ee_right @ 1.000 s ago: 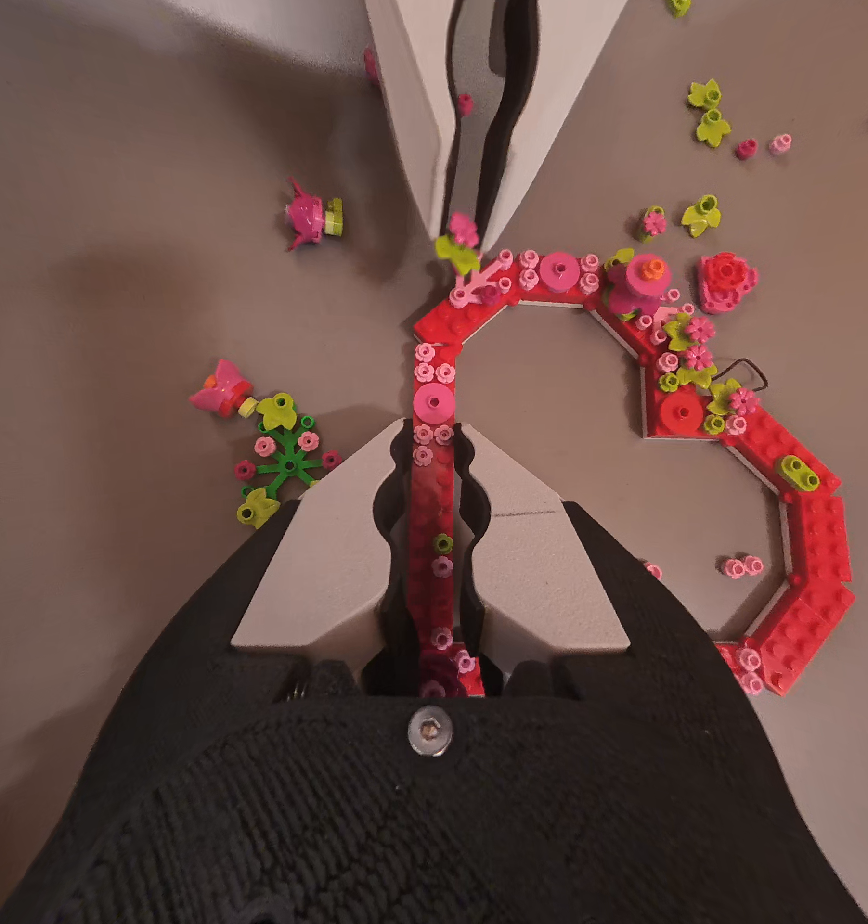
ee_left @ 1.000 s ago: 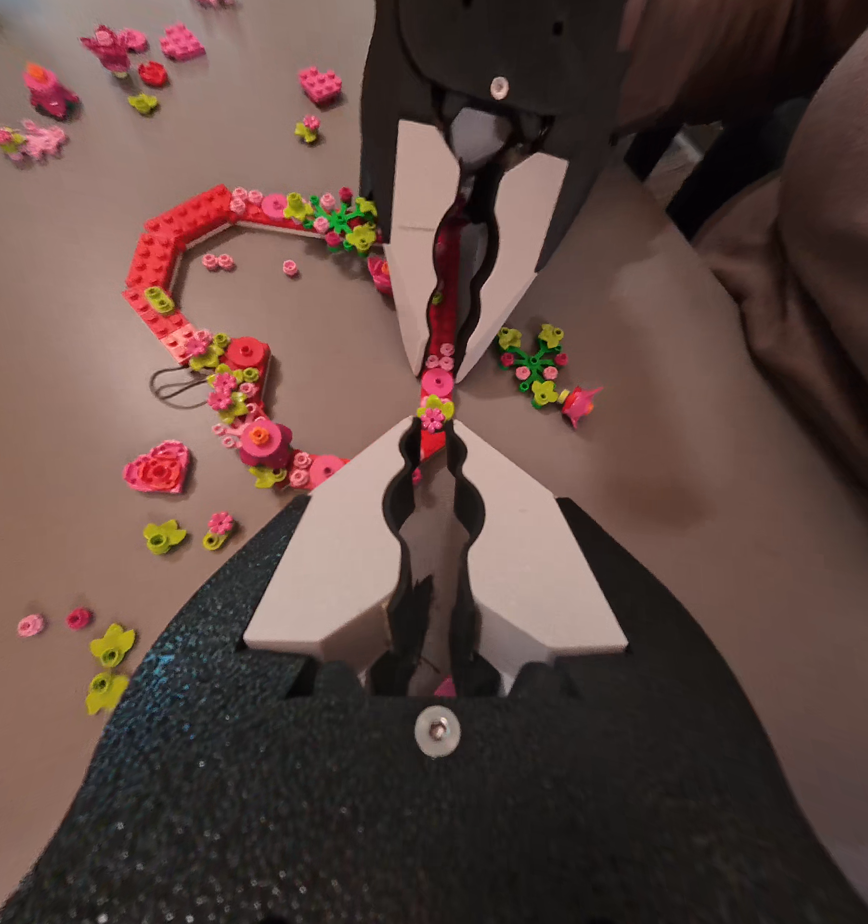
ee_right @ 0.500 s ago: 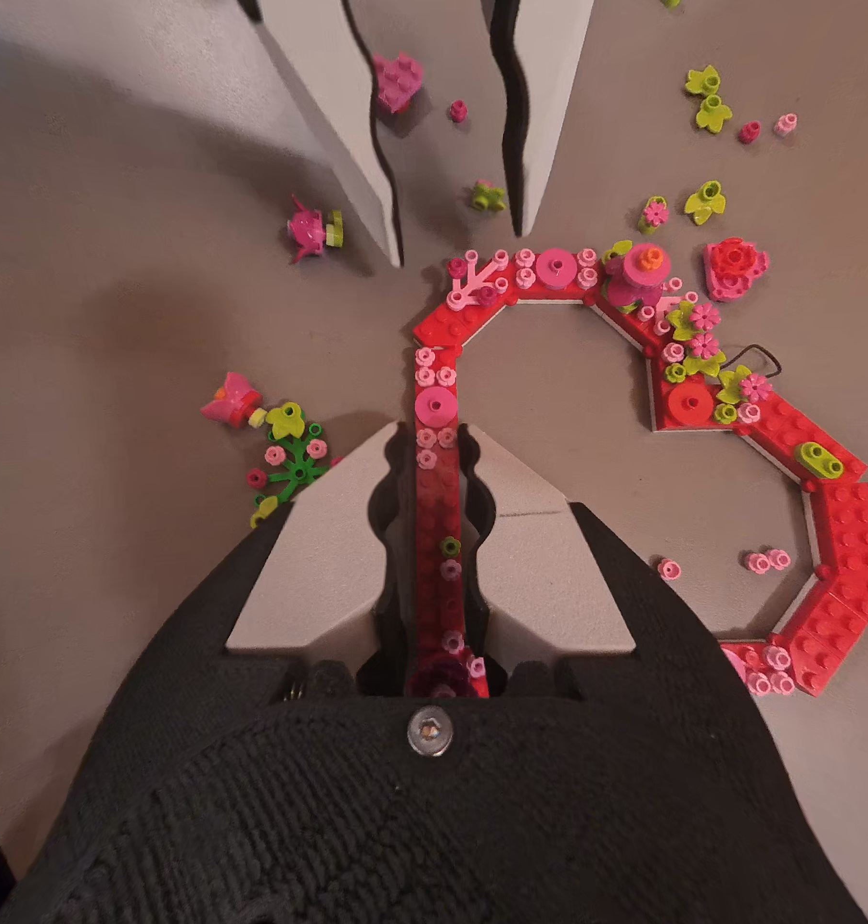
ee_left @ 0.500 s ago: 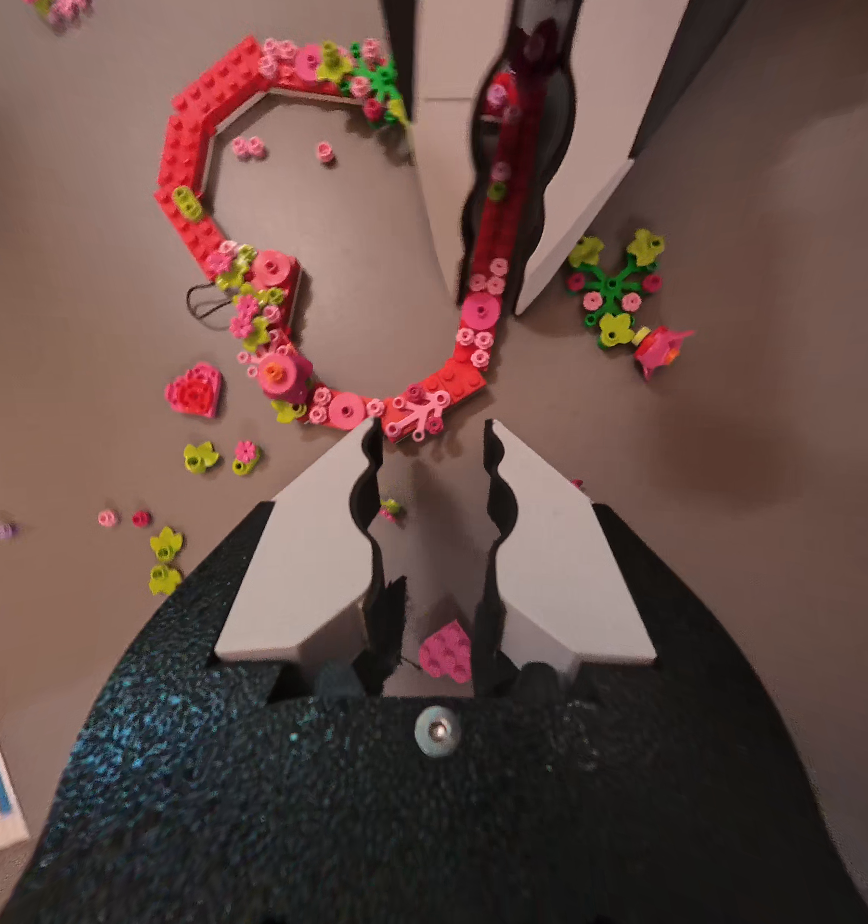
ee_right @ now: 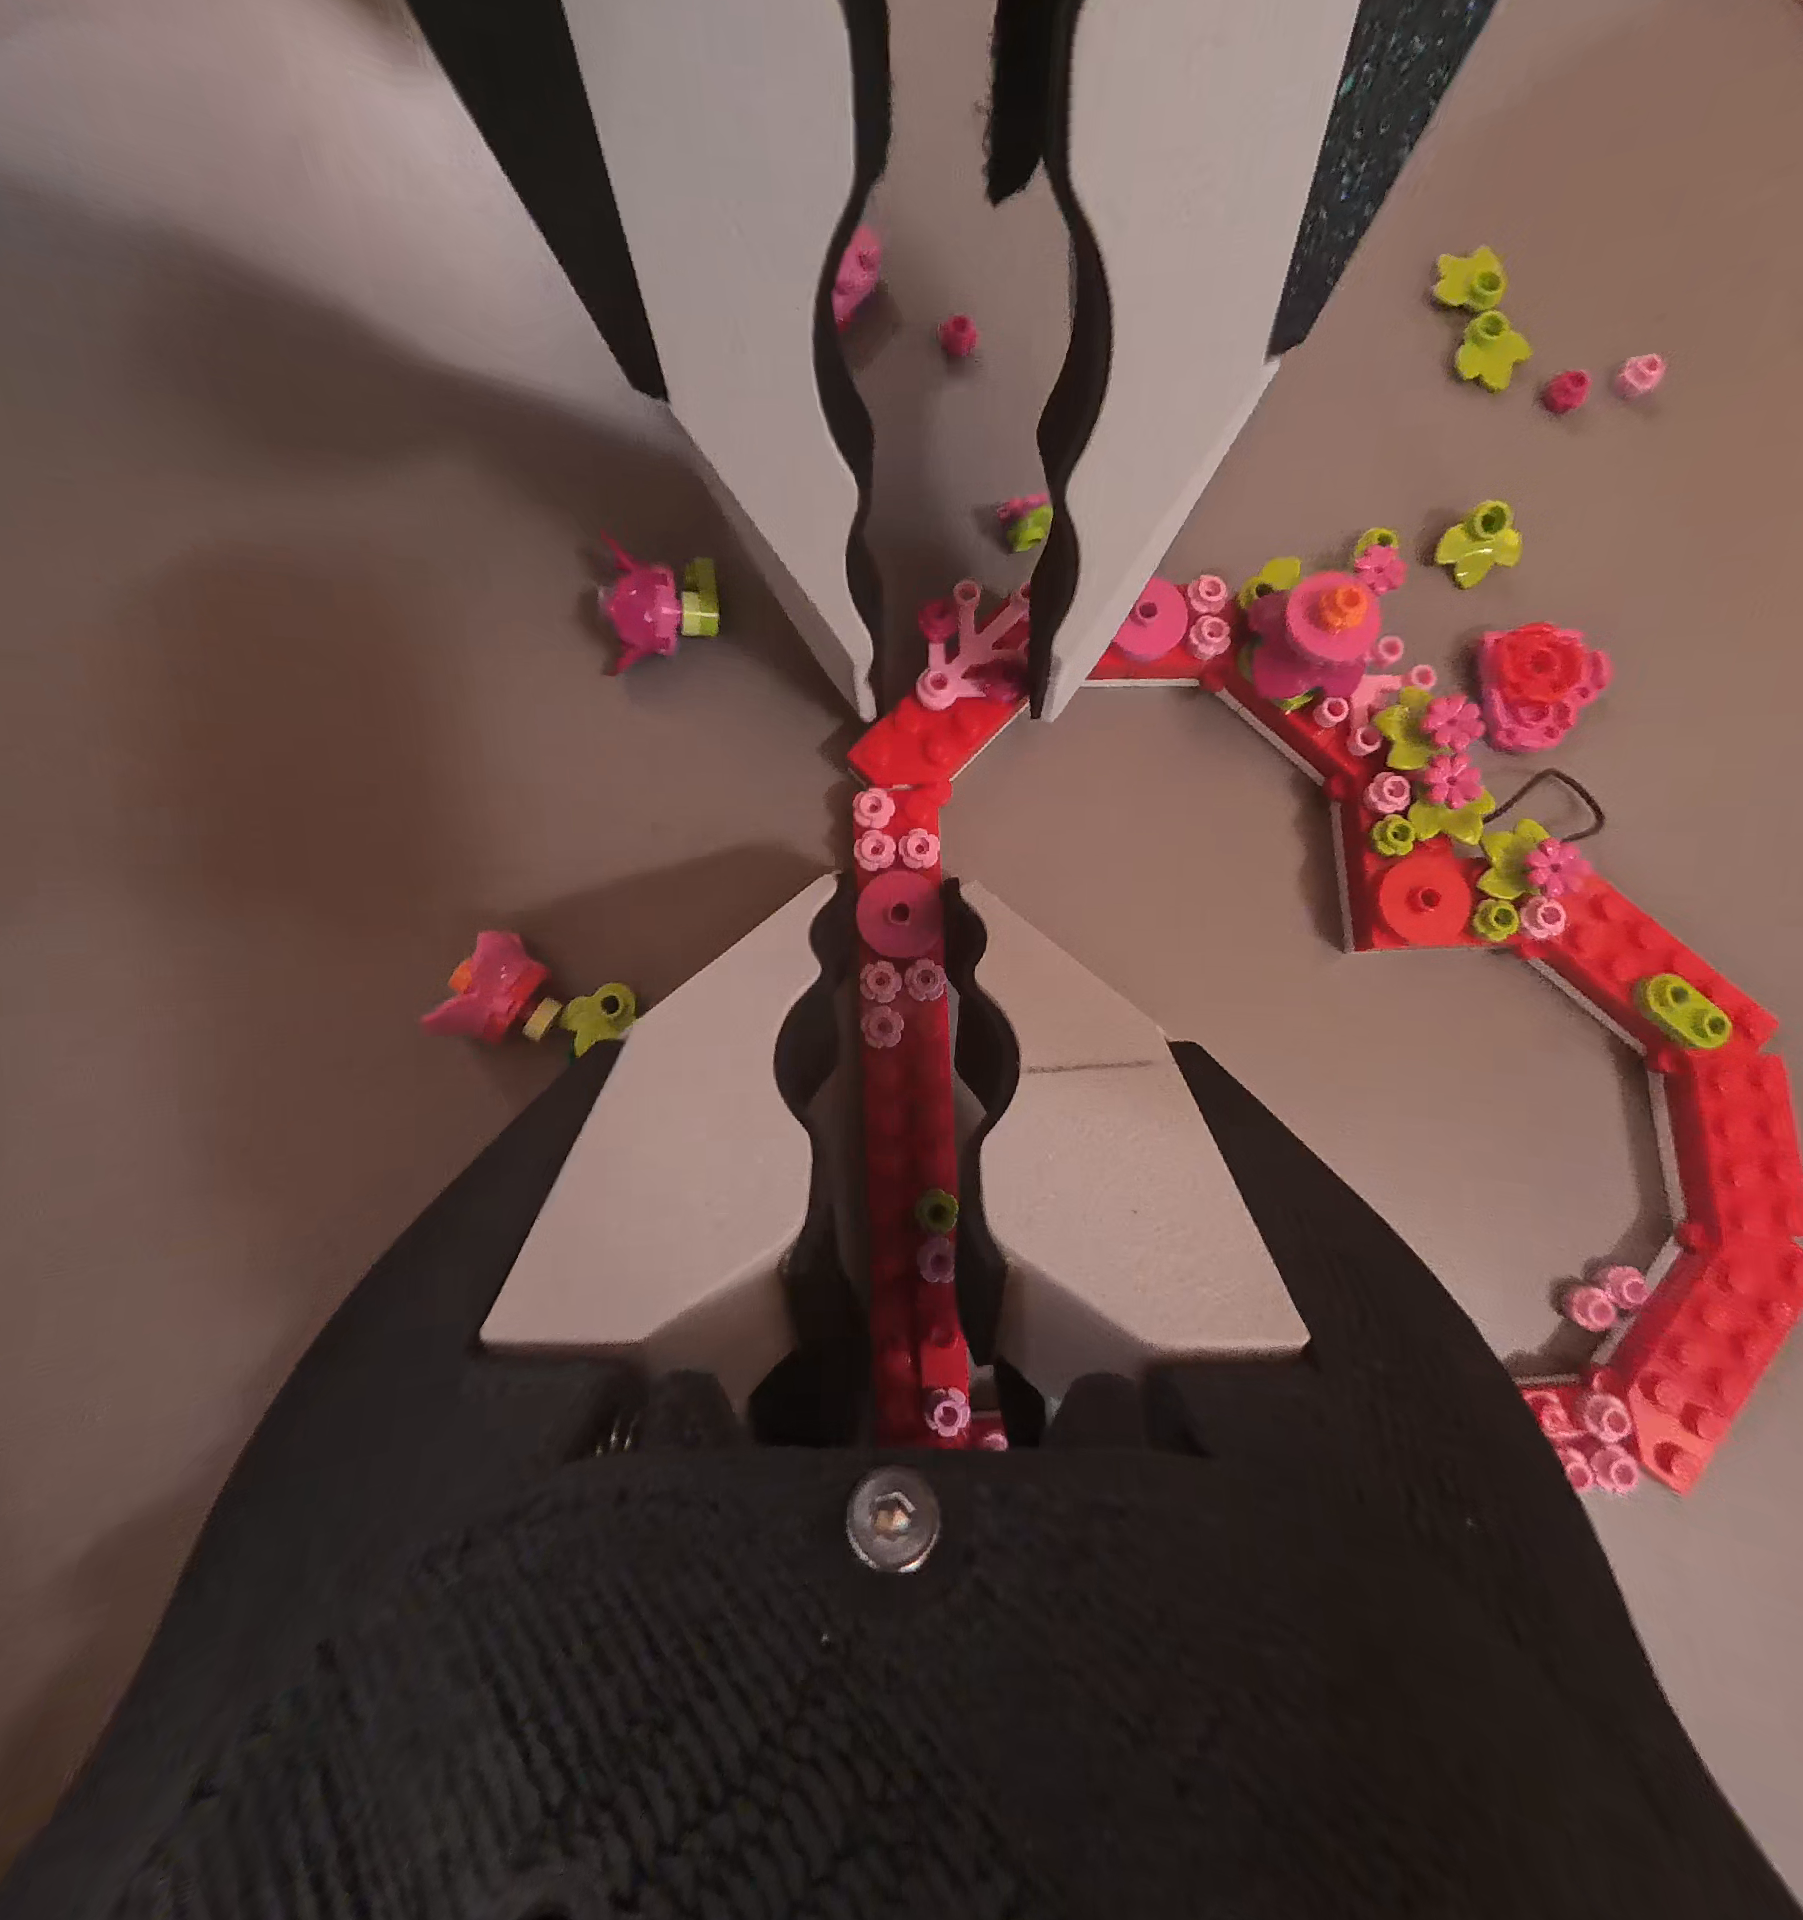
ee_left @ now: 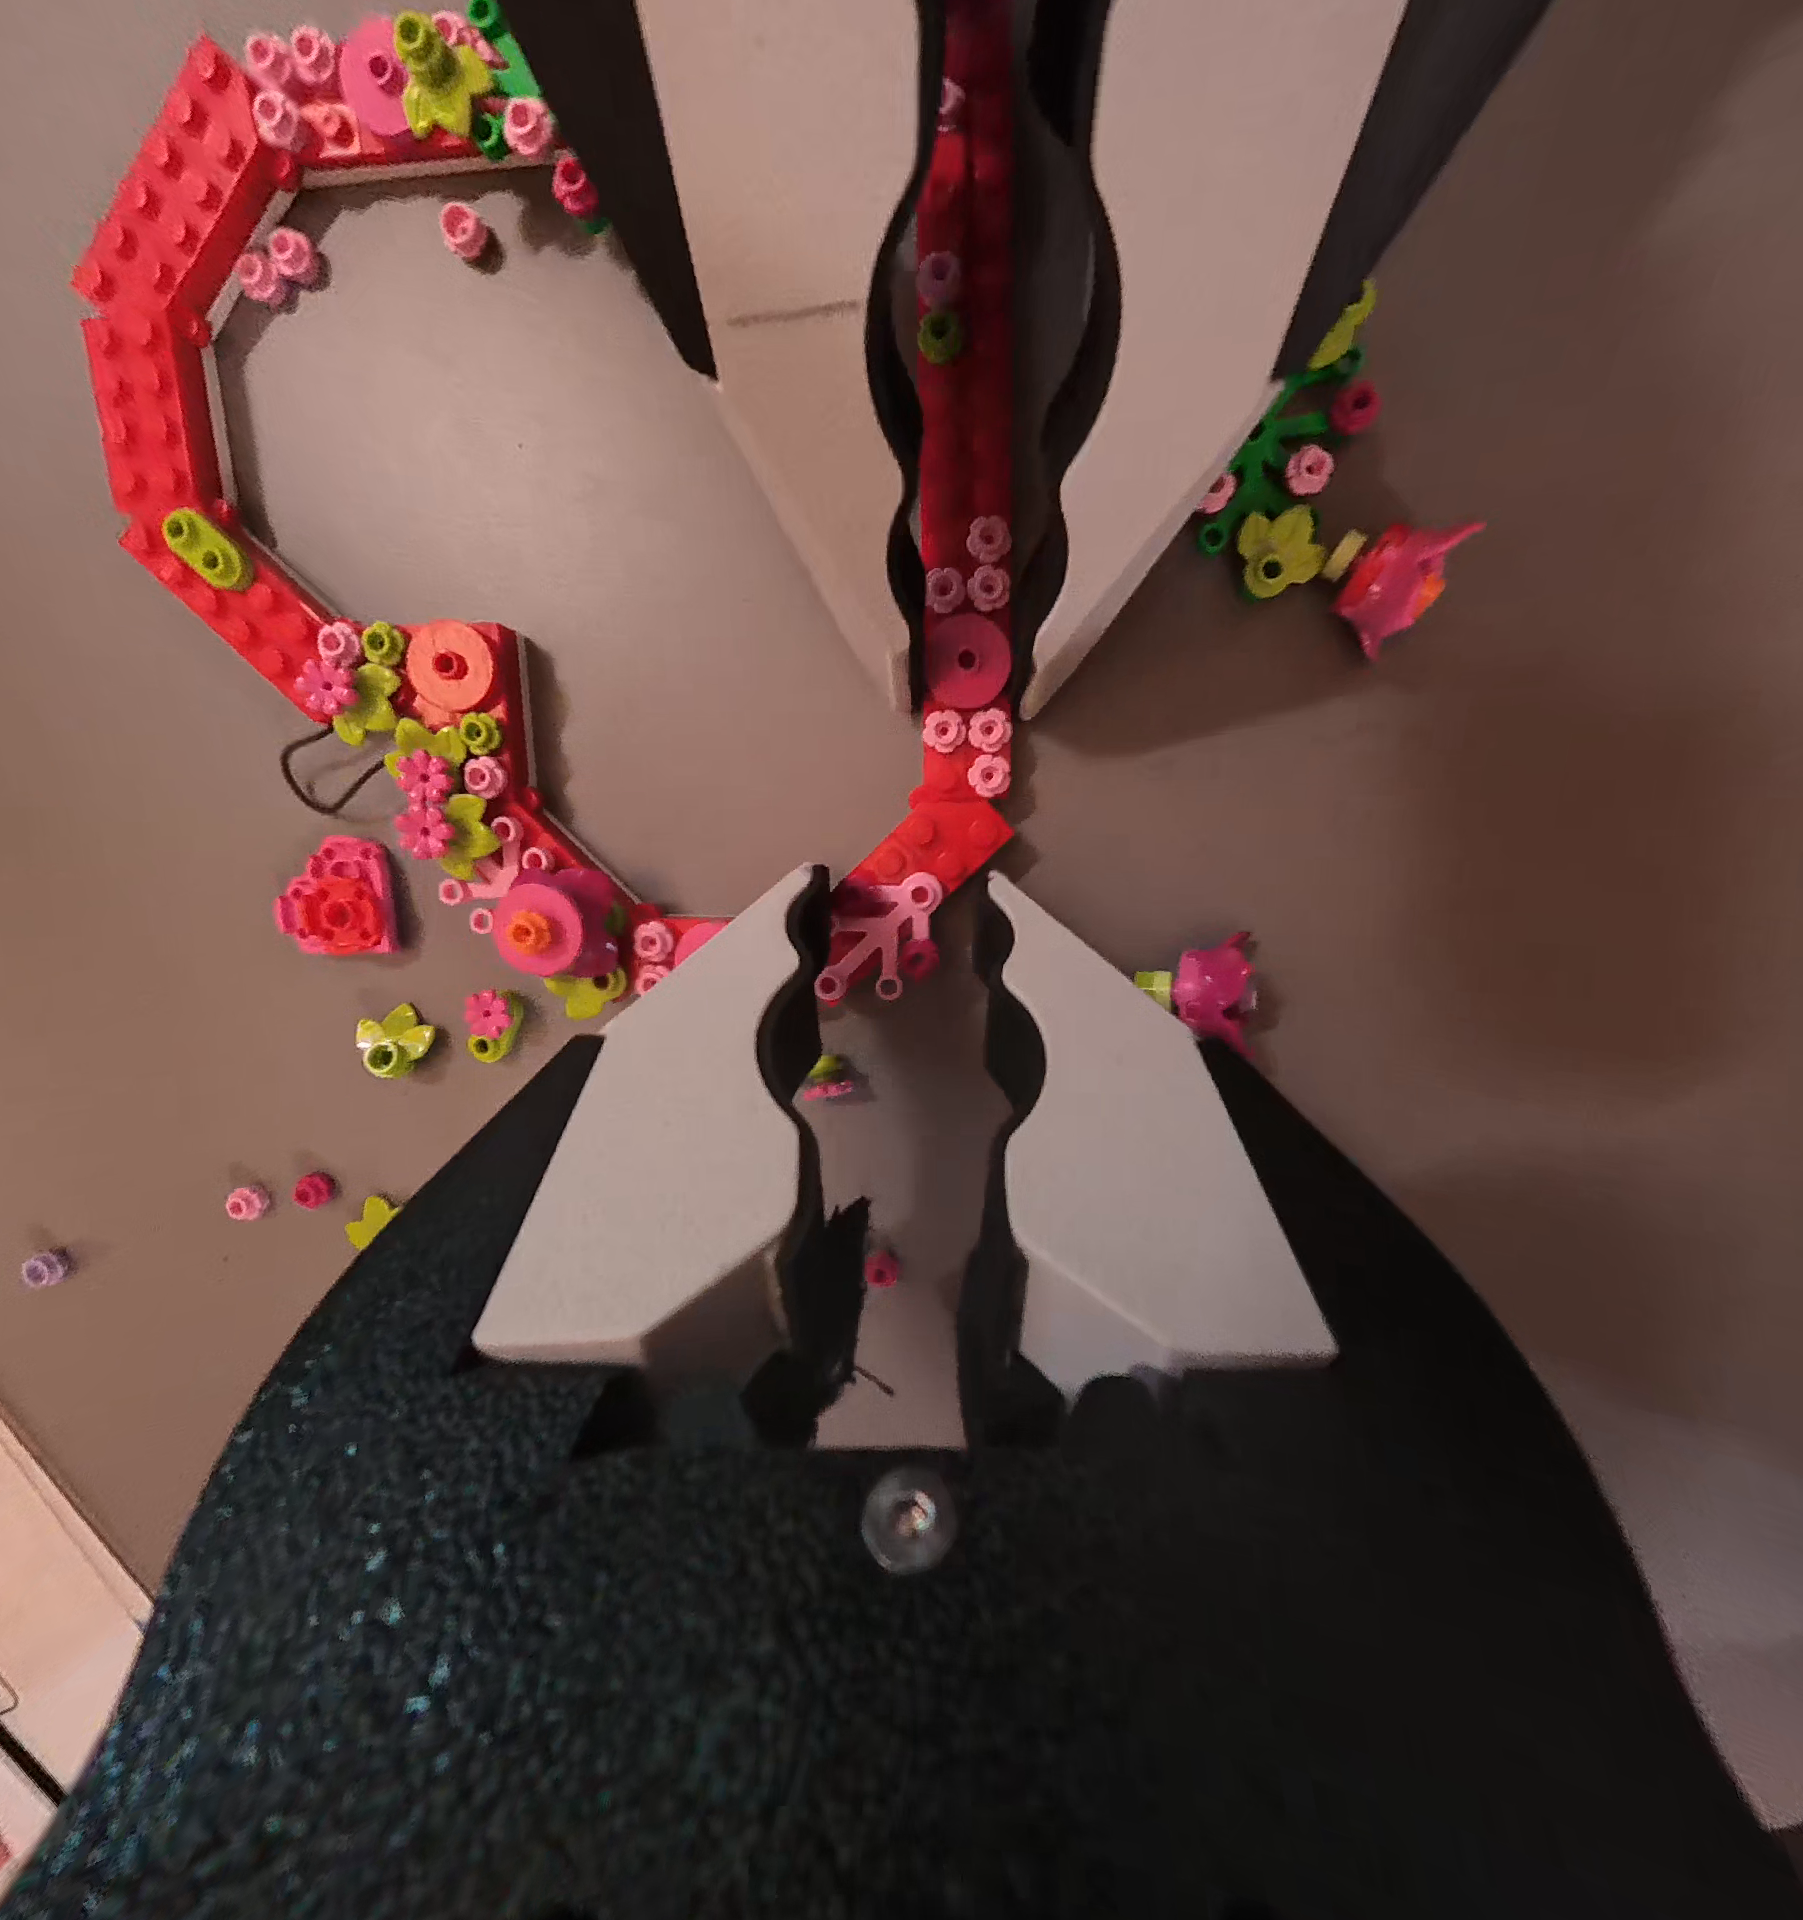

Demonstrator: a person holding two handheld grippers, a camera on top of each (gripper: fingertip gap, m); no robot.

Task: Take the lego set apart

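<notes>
The red lego frame is laid flat on the grey desk. Its straight arm is clamped by the right tongs. The pink branch piece is straddled by the left tongs, held narrowly apart.

2 grippers: left gripper, right gripper | 1 red brick wreath | 1 loose heart-shaped rose piece right of frame | 2 magenta tulip pieces left of frame | 1 green stem cluster upper right
</notes>
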